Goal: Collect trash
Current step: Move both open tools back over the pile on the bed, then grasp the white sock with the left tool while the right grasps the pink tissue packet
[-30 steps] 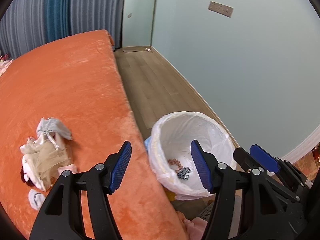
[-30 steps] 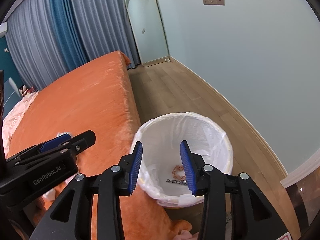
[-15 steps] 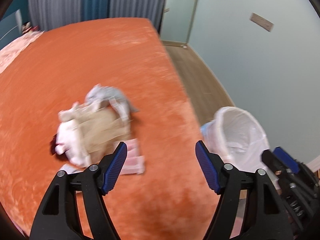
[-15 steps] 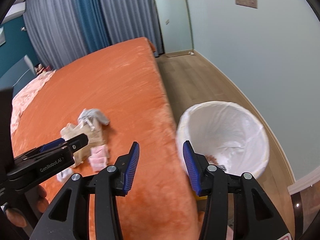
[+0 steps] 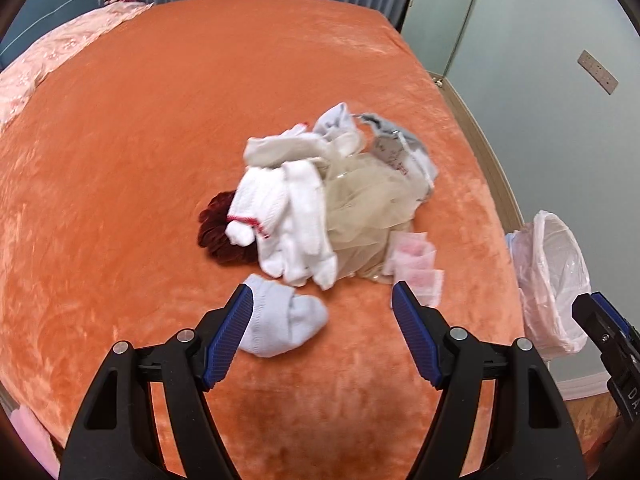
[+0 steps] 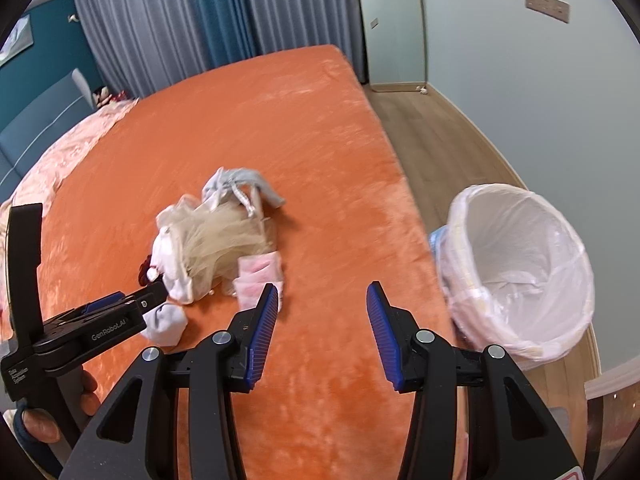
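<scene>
A heap of white socks, beige tulle and grey cloth lies on the orange bed; it also shows in the right wrist view. A pale blue sock lies by my left gripper's left finger. Pink wrappers lie at the heap's right edge. My left gripper is open and empty, just short of the heap. My right gripper is open and empty over the bed edge. A bin with a white liner stands on the floor to the right.
A dark red item sticks out from under the heap. A pink quilt covers the bed's far left. Wood floor runs between the bed and the pale wall. Curtains hang behind the bed.
Both grippers have swung left from over the bin toward the bed. The heap now lies in front of the left gripper. The right gripper's jaws have opened wider.
</scene>
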`<state>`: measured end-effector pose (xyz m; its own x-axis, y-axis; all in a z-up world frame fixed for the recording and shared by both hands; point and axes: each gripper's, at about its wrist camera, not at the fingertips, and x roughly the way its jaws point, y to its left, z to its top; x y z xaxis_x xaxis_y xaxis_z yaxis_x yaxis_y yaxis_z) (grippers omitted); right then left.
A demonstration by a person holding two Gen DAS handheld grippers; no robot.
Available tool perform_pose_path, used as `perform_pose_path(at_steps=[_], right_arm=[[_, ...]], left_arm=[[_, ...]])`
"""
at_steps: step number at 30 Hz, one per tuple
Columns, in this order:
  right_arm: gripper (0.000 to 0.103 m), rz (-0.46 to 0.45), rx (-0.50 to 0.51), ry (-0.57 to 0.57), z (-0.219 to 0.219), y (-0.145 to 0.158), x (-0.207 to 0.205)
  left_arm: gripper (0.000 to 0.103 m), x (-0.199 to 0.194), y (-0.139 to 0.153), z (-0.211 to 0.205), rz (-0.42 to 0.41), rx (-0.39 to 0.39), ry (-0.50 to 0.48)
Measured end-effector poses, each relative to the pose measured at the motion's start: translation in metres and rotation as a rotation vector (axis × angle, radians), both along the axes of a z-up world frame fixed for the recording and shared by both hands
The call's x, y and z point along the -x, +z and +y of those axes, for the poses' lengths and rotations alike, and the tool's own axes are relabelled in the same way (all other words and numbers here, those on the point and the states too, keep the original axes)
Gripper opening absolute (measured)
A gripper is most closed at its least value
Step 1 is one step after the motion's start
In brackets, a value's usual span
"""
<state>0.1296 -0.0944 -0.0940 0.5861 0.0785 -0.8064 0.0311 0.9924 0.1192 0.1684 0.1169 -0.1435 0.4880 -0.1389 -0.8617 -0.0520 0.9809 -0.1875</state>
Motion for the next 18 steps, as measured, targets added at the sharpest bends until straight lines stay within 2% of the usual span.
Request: perform_pose_path(at_steps=[12,18], right_arm=[[0.046,0.094,-0.005,0.038,0.032,-0.039,-0.024],[0.046,0.148,-0.01,0.048,0.044,-0.063,-0.041]], left_arm=[[0.068,-0.005,-0.038,0.022,0.083,0.031,0.01],[0.057,-0.007,-0.054,0.033,0.118,0.054,0.003]])
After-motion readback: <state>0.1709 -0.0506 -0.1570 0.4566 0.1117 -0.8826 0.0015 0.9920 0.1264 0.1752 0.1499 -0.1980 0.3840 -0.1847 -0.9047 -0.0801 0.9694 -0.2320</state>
